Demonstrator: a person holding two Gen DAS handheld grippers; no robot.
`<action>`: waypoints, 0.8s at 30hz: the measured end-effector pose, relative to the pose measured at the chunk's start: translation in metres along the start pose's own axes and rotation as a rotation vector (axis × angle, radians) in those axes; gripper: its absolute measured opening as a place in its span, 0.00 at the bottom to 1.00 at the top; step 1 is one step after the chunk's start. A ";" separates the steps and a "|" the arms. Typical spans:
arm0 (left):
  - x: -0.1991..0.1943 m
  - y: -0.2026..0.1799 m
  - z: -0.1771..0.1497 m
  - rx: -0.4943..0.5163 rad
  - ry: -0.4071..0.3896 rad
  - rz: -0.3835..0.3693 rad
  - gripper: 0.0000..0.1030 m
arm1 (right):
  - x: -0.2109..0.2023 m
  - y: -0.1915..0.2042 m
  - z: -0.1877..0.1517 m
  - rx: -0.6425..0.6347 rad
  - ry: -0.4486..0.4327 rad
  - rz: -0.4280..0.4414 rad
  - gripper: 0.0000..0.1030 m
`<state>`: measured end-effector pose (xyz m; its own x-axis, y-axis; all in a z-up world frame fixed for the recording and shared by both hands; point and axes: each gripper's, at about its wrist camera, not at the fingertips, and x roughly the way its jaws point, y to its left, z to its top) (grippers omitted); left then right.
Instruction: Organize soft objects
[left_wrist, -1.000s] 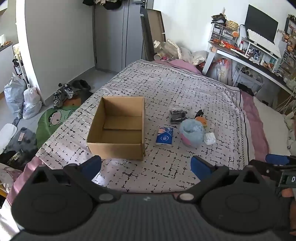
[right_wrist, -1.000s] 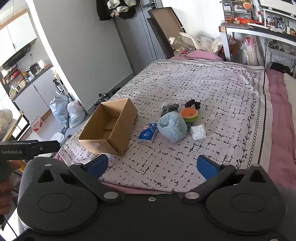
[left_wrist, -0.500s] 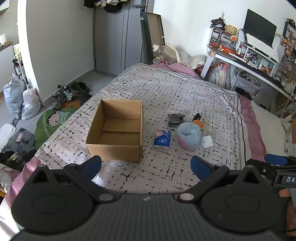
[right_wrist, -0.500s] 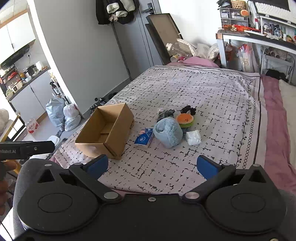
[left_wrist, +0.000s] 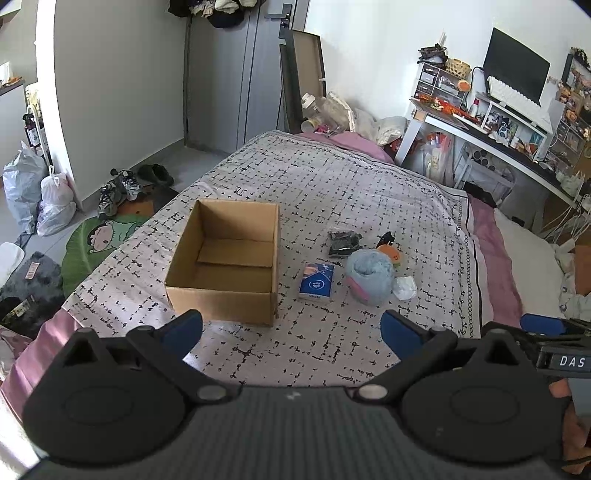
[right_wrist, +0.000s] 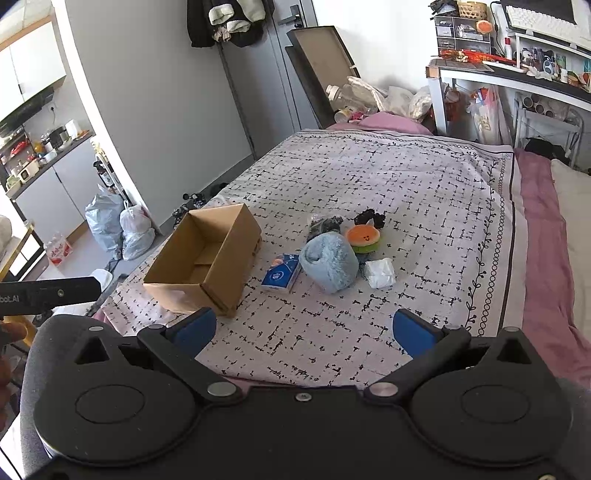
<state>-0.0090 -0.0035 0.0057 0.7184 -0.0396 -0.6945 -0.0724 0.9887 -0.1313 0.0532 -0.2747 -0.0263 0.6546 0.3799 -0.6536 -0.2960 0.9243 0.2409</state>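
An open empty cardboard box (left_wrist: 225, 258) (right_wrist: 207, 264) sits on the patterned bed cover. To its right lie a blue tissue pack (left_wrist: 316, 280) (right_wrist: 281, 273), a fluffy light-blue roll (left_wrist: 369, 276) (right_wrist: 328, 261), an orange plush (right_wrist: 362, 238) (left_wrist: 390, 253), a white crumpled wad (right_wrist: 378, 272) (left_wrist: 403, 287), a dark packet (left_wrist: 343, 242) (right_wrist: 323, 225) and a black scrunchie (right_wrist: 370, 218). My left gripper (left_wrist: 291, 328) and my right gripper (right_wrist: 301, 328) are both open and empty, held back above the near bed edge.
The bed cover (left_wrist: 332, 184) stretches far behind the objects. Shoes and bags (left_wrist: 122, 188) lie on the floor at left. A cluttered desk (left_wrist: 491, 136) stands at right. A pink sheet (right_wrist: 546, 236) borders the right side.
Both grippers have pulled back and risen, so the box and the soft objects look smaller and farther. Nothing on the bed has moved.
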 end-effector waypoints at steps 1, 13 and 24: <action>0.000 0.000 0.000 -0.001 -0.001 -0.001 0.99 | 0.000 0.000 0.000 -0.001 0.000 0.001 1.00; 0.000 0.000 -0.002 -0.013 -0.007 -0.007 0.99 | 0.001 0.002 -0.001 -0.009 0.002 -0.017 1.00; -0.001 0.001 -0.003 -0.015 -0.013 -0.013 0.99 | 0.001 0.002 -0.001 -0.011 0.002 -0.019 1.00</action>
<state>-0.0119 -0.0028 0.0037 0.7280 -0.0502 -0.6837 -0.0735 0.9859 -0.1506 0.0525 -0.2728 -0.0269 0.6592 0.3618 -0.6592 -0.2907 0.9311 0.2204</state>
